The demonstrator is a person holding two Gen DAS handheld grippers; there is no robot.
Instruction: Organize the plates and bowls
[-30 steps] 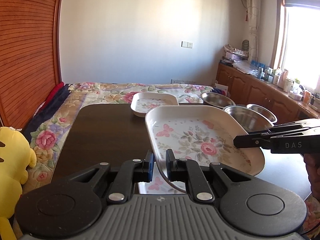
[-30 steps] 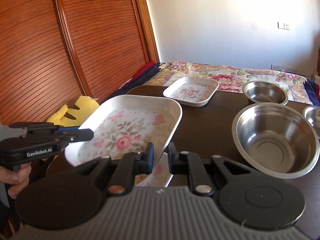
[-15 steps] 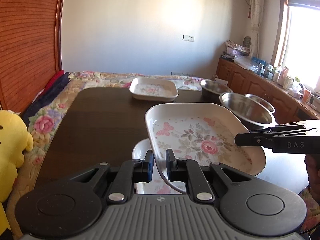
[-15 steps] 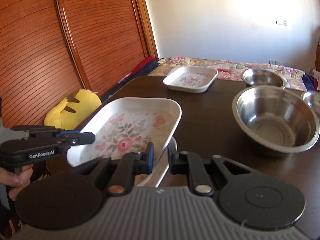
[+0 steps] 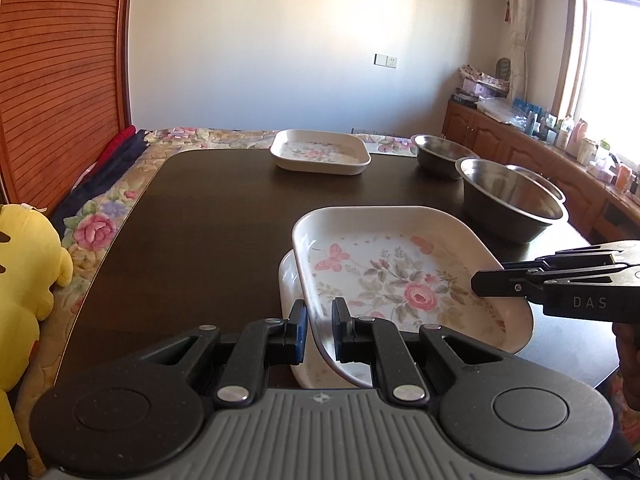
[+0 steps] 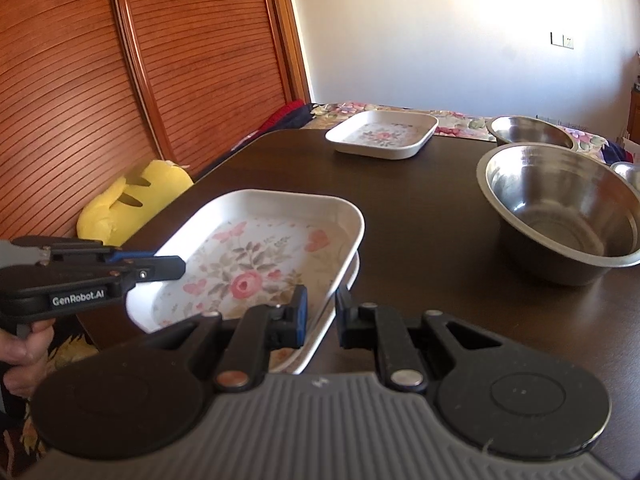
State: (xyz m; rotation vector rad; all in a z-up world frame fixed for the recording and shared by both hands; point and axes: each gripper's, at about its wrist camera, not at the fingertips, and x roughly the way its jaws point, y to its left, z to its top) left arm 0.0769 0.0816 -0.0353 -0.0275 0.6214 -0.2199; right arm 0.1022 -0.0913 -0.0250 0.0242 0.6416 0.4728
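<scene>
At near worktop (image 5: 200,208) edge: both grippers, left gripper (image 5: 319,326) and right gripper (image 6: 321,314), clamped on opposite rims of floral plate (image 5: 400,280), levelled for nesting onto lower plate (image 5: 289,280).

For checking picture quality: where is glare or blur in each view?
Left wrist view: the window is blown out white, and the wardrobe edge bends from fisheye. Right wrist view: the wall has a bright washed patch; the whole picture looks slightly soft.

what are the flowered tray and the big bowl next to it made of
The flowered tray: probably melamine or glazed ceramic; smooth cream surface with a printed rose and a soft sheen. The big bowl: apparently stainless steel; grey, brushed inside, with bright reflections on the rim.
</scene>
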